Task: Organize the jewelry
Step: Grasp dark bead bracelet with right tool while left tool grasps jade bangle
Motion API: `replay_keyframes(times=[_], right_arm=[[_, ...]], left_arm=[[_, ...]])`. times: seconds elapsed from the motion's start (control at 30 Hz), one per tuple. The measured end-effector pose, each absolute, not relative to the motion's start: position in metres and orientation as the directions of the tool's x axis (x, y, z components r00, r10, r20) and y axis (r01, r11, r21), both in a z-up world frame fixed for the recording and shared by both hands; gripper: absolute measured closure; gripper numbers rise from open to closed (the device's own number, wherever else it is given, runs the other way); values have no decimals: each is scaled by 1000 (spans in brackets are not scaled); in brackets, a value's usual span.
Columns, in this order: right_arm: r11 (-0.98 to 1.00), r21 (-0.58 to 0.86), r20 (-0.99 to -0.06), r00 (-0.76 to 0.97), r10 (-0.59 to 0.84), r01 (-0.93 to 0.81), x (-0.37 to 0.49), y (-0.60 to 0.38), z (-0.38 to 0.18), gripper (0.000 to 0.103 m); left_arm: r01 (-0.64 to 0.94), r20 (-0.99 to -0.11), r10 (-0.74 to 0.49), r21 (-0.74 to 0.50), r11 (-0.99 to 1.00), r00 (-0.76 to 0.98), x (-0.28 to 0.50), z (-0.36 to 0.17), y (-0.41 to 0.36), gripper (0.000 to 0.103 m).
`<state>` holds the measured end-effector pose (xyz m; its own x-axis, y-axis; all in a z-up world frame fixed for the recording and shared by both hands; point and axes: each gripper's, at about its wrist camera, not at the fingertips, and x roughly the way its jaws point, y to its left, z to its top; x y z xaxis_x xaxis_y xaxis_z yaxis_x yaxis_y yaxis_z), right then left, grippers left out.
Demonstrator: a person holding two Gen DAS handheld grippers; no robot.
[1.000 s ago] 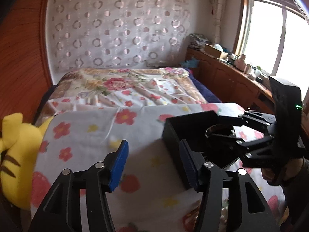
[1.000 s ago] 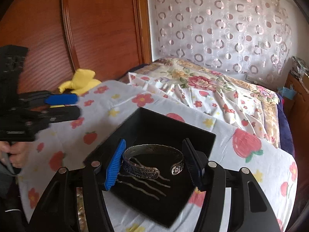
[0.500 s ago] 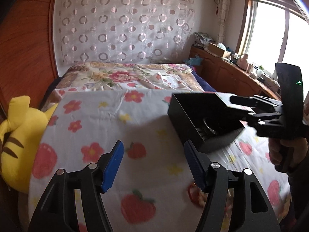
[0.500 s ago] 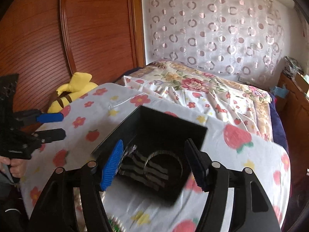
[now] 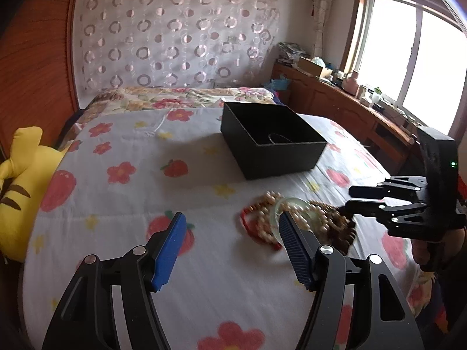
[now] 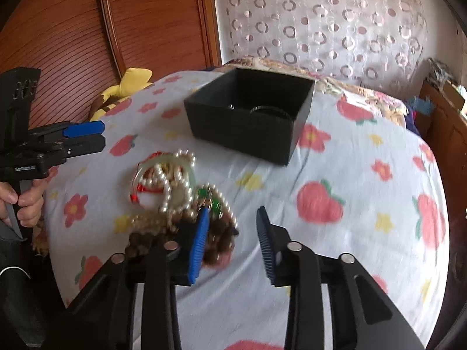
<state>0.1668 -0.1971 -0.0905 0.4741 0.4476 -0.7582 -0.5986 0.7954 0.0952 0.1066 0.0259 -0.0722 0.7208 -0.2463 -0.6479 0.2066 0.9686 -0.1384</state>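
Note:
A black open box (image 5: 271, 143) stands on the flowered bedspread; a silver bangle (image 6: 270, 110) lies inside it, also shown in the left wrist view (image 5: 275, 137). A tangled pile of jewelry (image 6: 175, 192) with pearl strands, a pale green bangle (image 5: 292, 207), red cord and dark beads lies in front of the box. My left gripper (image 5: 230, 248) is open and empty, just short of the pile. My right gripper (image 6: 232, 242) is open and empty, its left finger at the pile's near edge. It also shows in the left wrist view (image 5: 350, 197).
A yellow plush toy (image 5: 17, 186) lies at the bed's left edge by the wooden headboard (image 6: 131, 23). A wooden cabinet (image 5: 344, 108) with clutter runs under the window on the right. A second floral quilt (image 5: 181, 99) lies behind the box.
The silver bangle has left my right gripper and lies in the box. Both grippers have pulled back from the box toward the jewelry pile, which has come into view.

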Motion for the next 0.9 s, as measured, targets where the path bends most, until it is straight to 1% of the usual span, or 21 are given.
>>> replay_keyframes(times=[0.17,0.2,0.27,0.3,0.33,0.57,0.73,0.9], right_arm=[[798,132,-770,446,456,-588,161,-197,-102,70],[800,135,-774,442,454,-584,162,-196,-105,72],[793,176,-767,424,482,-584,161,-197,-107,83],[791,186,-764,421,489,-582,161,-198,-106,84],[793,180,-759,430,488,-583,159,-198,-104,88],[773,186,-654,511,558,-606,137,-209,-62,88],[752,145,-578,562,592,-643,120,-210,-18,88],[751,110,-527,602,599,-651,107,-214,12,88]], left_arm=[[212,-632,-242,-125,969,736,88,-67,21,39],[210,-630,-240,-124,970,738,85,-66,21,39],[208,-627,-236,-120,971,742,78,-64,21,38],[205,-626,-233,-118,972,744,76,-63,21,36],[203,-624,-229,-114,973,747,73,-62,22,33],[194,-630,-216,-105,975,746,72,-65,23,33],[210,-633,-228,-105,972,739,73,-69,16,33],[225,-642,-248,-118,967,726,75,-74,10,33]])
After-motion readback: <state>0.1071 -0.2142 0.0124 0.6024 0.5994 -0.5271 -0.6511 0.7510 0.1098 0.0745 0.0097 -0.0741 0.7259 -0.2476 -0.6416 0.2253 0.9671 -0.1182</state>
